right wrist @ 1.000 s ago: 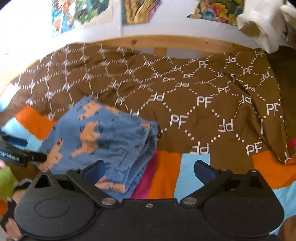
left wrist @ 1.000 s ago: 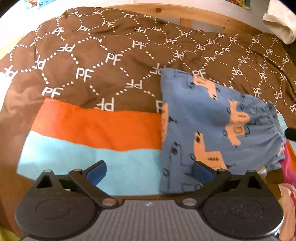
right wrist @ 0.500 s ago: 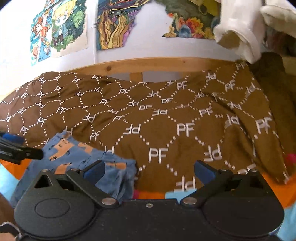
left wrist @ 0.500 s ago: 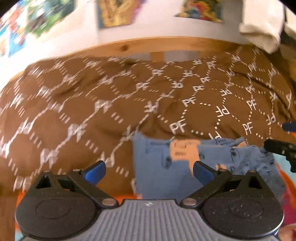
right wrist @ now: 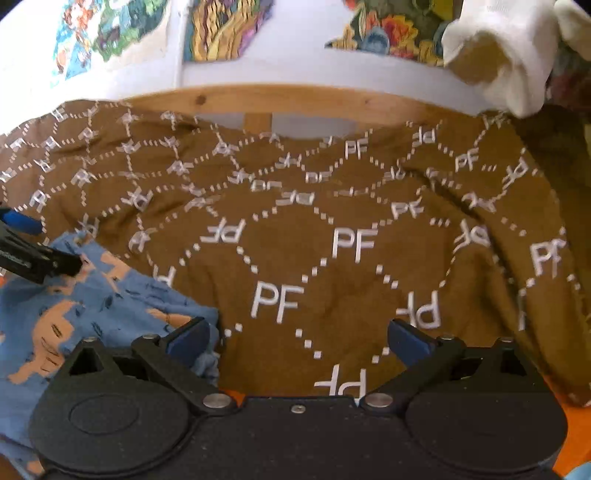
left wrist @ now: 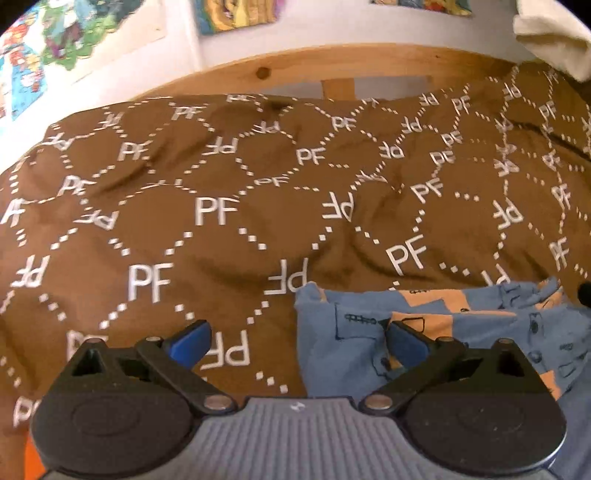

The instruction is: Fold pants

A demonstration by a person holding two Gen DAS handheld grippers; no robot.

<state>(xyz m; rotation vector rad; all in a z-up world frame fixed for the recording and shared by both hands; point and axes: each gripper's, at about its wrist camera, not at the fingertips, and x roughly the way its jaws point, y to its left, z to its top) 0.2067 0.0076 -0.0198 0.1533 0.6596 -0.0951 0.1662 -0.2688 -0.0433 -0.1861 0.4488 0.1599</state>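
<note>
Both wrist views have tilted up over the last second. A second ago they looked down on the folded pants lying on the orange and light-blue striped patch of the bed. Now the wooden bed rail (left wrist: 332, 70) and the wall posters (right wrist: 229, 29) fill the top of each frame, and the pants have slid to the bottom edge.

Left gripper (left wrist: 297, 338): jaws wide apart, nothing between them. The pants (left wrist: 443, 332), blue with orange shapes, sit low right in the left view, partly behind the right blue pad. They lie on the brown "PF" duvet (left wrist: 221, 221).

Right gripper (right wrist: 297, 338): also spread open and empty. Here the pants (right wrist: 92, 306) sit low left, with a folded edge just beside the left pad. The left gripper's finger pokes in from the left edge of the right view, over the pants; contact cannot be confirmed.

Judgement: the bundle looks compact and multi-layered, and both grippers are empty and raised, so the fold is likely finished or nearly so.

Hard to see:
- The near half of the pants is blocked by the gripper bodies in both views, so edge alignment can't be checked.
- The striped patch is almost out of frame; only an orange sliver shows at the bottom corners.
- Mild motion blur on the far duvet in the right view.
- A white cloth (right wrist: 498, 62) at top right is cut off.
</note>
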